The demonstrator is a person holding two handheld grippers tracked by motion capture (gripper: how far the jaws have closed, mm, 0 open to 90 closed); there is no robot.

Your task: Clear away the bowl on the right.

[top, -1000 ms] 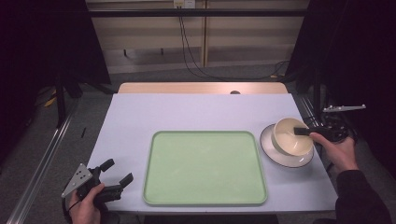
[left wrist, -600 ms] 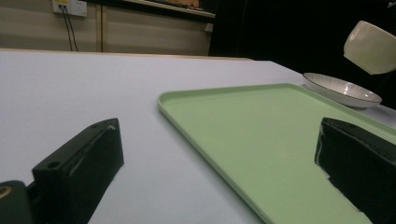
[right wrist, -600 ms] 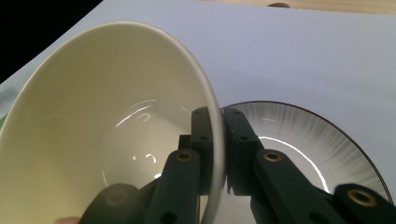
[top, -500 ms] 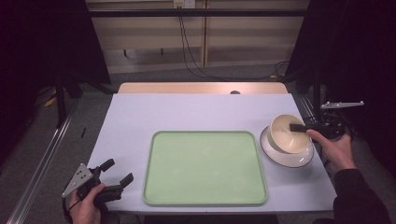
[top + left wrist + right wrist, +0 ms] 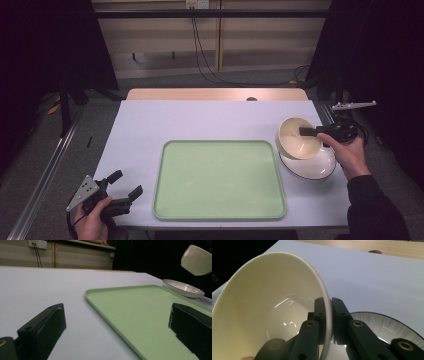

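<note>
1. Gripping a cream bowl (image 5: 298, 138) by its rim, the right gripper (image 5: 306, 131) holds it in the air, tilted, above a white plate (image 5: 315, 167) at the right side of the table (image 5: 200, 120). One jaw sits inside the bowl and one outside, pinched tight on the thin wall; in the right gripper view the rim (image 5: 328, 307) runs straight between them. This edge grip is likely why the bowl hangs at a slant rather than level.

2. In the left gripper view the bowl (image 5: 197, 260) hangs clear of the plate (image 5: 183, 288), not touching it. The plate lies flat on the table, just beside the right edge of a pale green tray (image 5: 220, 180).

3. The tray is bare and sits in the middle of the table, near the person's side. The bowl leans towards it, so the tray seems the likely place for the bowl to go, though that is a judgement.

4. The left gripper (image 5: 122, 192) rests low at the near left corner of the table, held in the person's left hand (image 5: 92, 220). Its jaws stand wide apart, holding nothing, pointing towards the tray. It appears to be waiting, kept out of the way.

5. The person's right hand (image 5: 347, 152) wraps the right gripper's handle from the table's right edge.
</note>
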